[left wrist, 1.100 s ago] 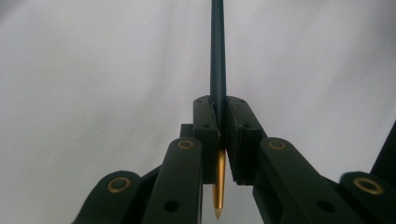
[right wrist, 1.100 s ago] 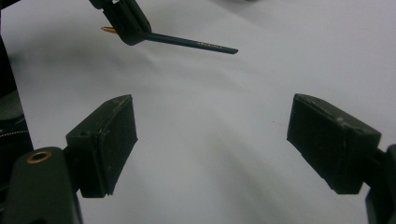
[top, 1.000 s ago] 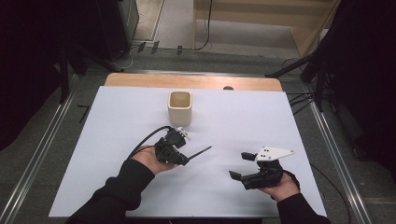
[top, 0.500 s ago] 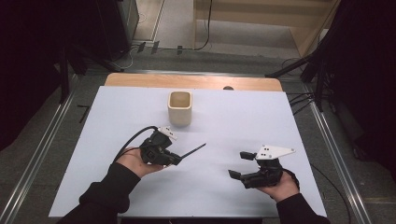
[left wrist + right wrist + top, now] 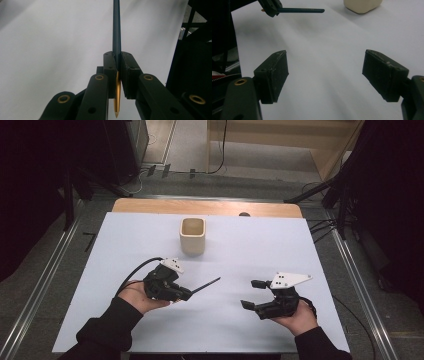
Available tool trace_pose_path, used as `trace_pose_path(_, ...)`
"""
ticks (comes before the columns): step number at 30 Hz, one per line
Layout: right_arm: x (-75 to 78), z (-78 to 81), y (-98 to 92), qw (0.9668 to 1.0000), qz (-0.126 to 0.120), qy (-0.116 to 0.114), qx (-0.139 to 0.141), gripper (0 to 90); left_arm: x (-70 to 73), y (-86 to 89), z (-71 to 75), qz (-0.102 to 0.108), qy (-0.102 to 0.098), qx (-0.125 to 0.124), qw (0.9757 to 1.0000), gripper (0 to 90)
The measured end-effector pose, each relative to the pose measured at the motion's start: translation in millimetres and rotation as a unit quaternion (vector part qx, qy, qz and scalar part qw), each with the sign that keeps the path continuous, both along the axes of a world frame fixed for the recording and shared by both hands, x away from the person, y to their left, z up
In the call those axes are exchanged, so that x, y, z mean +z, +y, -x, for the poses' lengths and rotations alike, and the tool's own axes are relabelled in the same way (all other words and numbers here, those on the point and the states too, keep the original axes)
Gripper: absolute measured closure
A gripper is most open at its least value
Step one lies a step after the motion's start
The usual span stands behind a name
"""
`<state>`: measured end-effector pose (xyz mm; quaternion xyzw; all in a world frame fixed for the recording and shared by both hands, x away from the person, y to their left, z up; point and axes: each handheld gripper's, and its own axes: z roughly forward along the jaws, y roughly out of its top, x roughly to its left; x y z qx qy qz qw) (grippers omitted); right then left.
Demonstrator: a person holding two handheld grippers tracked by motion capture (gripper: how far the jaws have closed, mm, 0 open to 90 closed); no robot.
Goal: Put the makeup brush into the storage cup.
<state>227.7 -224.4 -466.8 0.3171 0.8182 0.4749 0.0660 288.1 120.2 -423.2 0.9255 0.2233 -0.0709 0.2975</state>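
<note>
A thin dark teal pen (image 5: 205, 285) with a gold tip sticks out of my left gripper (image 5: 187, 294), which is shut on it low over the left half of the white table (image 5: 250, 245). In the left gripper view the pads clamp the pen (image 5: 116, 30) near its gold tip, and the shaft points away over the table. My right gripper (image 5: 250, 294) is held at the front right, jaws wide apart. They have just been closing slightly, with nothing between them (image 5: 325, 72). The right gripper view also shows the pen (image 5: 302, 10) at top left.
A beige square cup (image 5: 192, 235) stands upright at the back centre of the table, and its base shows in the right gripper view (image 5: 362, 5). A wooden strip (image 5: 210, 207) borders the far edge. Metal rails run along both sides.
My left hand has carried the pen leftward and a little toward the person, away from the cup. The right hand has stayed in place.
</note>
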Motion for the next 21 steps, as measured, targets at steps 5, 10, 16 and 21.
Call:
trace_pose_path(5,0.9,-3.3,2.4,0.9998,0.0,0.001,0.019,20.5,0.6,4.7,0.4,0.003,-0.002,-0.013,0.9999,83.9)
trace_pose_path(10,1.7,-7.0,7.0,0.9992,0.011,0.0,0.04,20.5,3.5,10.7,0.4,0.005,-0.005,-0.025,0.9997,83.9)
trace_pose_path(16,2.2,-12.6,14.8,0.9974,0.019,-0.002,0.07,20.5,3.9,13.8,-1.9,0.002,-0.009,-0.045,0.9989,83.9)
trace_pose_path(21,4.4,-18.0,18.9,0.9959,0.02,-0.005,0.088,20.5,4.1,11.5,-3.7,-0.002,-0.015,-0.065,0.9978,83.9)
